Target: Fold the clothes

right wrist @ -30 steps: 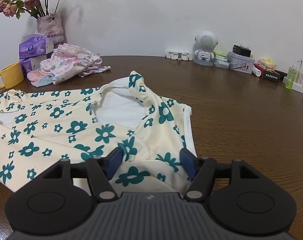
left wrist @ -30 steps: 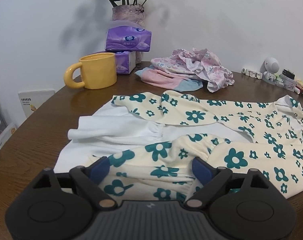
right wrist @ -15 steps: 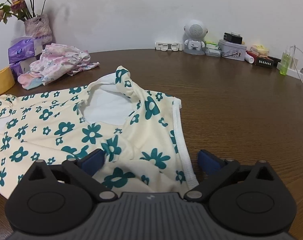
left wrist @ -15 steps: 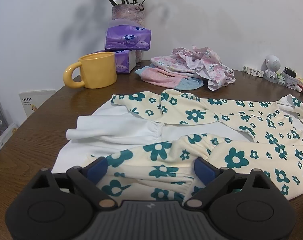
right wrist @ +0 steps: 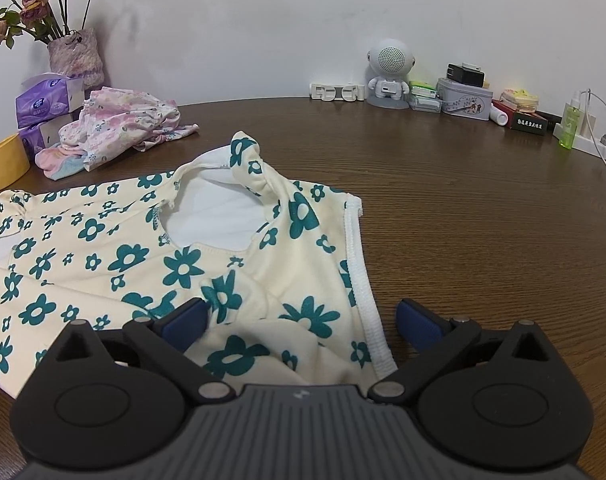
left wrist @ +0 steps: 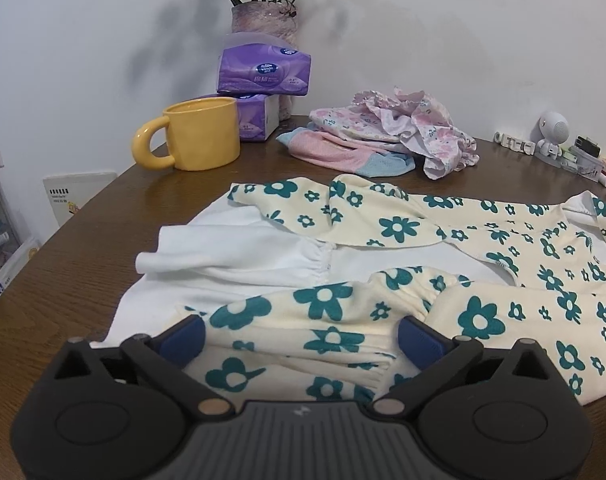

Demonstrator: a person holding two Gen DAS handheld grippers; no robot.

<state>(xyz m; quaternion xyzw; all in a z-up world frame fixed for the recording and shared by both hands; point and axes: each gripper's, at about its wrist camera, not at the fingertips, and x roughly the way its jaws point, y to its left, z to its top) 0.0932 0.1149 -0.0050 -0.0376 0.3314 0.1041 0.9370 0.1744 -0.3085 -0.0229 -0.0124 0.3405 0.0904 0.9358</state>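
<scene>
The cream garment with teal flowers lies spread across the brown bench, partly folded: one flowered sleeve is laid over its white inside and the near edge is doubled back toward the middle, with the neckline and a white-trimmed edge on the right-hand end. The left gripper is widening its jaws at this moment, the near fold of flowered cloth lying loose between the blue pads, not pinched. The right gripper stands released and wide, straddling the trimmed corner of the cloth without pressing it. The step in hand looks like letting go after a fold, so a clean job probably means lifting both grippers straight clear, so that no pad drags the fold open, then checking that the near edge lies parallel to the far one before taking the next grip. Beyond the garment sit a heap of pink clothes, a yellow mug, purple tissue packs and a vase of flowers, all well apart from the work.
</scene>
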